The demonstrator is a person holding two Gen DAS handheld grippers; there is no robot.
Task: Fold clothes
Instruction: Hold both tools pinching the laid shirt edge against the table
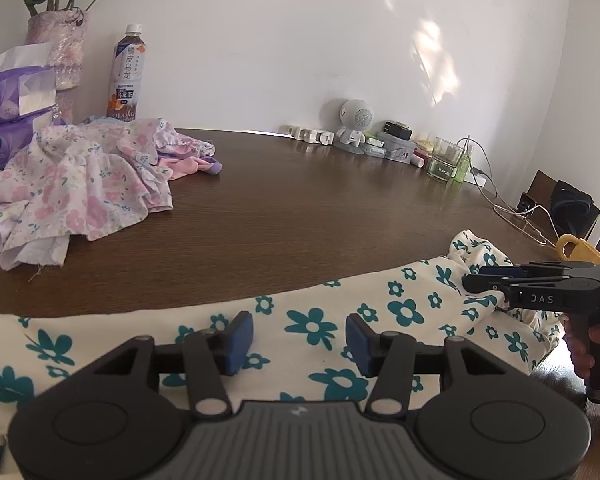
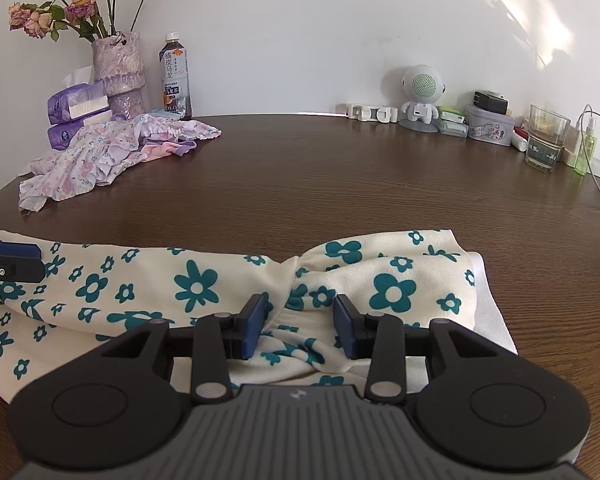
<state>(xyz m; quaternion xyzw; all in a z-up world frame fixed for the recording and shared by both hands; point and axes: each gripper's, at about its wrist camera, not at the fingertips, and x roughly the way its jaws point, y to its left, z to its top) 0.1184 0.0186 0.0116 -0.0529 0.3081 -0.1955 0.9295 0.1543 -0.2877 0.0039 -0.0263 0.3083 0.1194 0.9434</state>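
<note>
Your left tongs (image 1: pixel 300 338) were apart, hovering over the cream garment (image 1: pixel 320 320) with teal flowers, which lay along the near edge of the table (image 1: pixel 300 208) right under both tools. Your right tongs (image 2: pixel 300 326) were also apart, pads straddling a bunched gather of the cloth, not pinching it. The fabric looked soft, light and floppy, so it would likely sag and slip; I'd grab at hems or corners. A pink floral pile (image 1: pixel 80 184) sat far left ahead.
</note>
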